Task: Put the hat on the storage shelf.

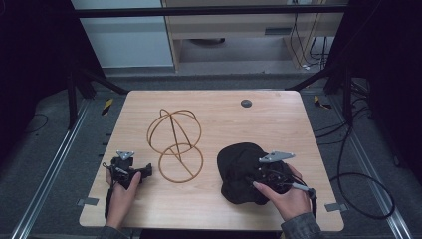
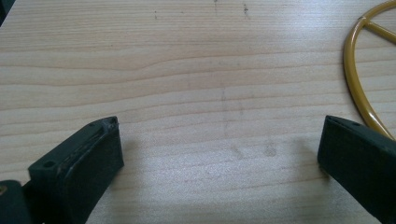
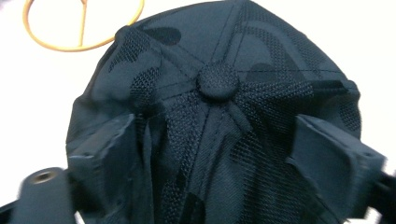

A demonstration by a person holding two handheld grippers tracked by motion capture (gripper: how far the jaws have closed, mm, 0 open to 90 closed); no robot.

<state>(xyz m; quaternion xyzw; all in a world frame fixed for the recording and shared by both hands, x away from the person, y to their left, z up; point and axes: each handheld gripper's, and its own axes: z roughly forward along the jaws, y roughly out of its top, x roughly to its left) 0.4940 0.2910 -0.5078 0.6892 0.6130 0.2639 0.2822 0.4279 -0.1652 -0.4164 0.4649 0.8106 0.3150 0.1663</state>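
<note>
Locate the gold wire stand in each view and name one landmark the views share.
High view: wire stand at table centre, left of the black cap.
Left gripper view: an arc of its ring at the right edge.
Right gripper view: its ring at top left, behind the cap.
Shared landmark: the wooden tabletop.

No legible text or markings

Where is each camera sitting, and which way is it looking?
High view: above the person's side, looking forward and down on the light wooden table; both hands, the left gripper and right gripper show.
Left gripper view: rides the left gripper, facing bare tabletop between its open black jaws.
Right gripper view: rides the right gripper, facing the black mesh cap between its jaws.
All three views share the yellow wire stand.
</note>
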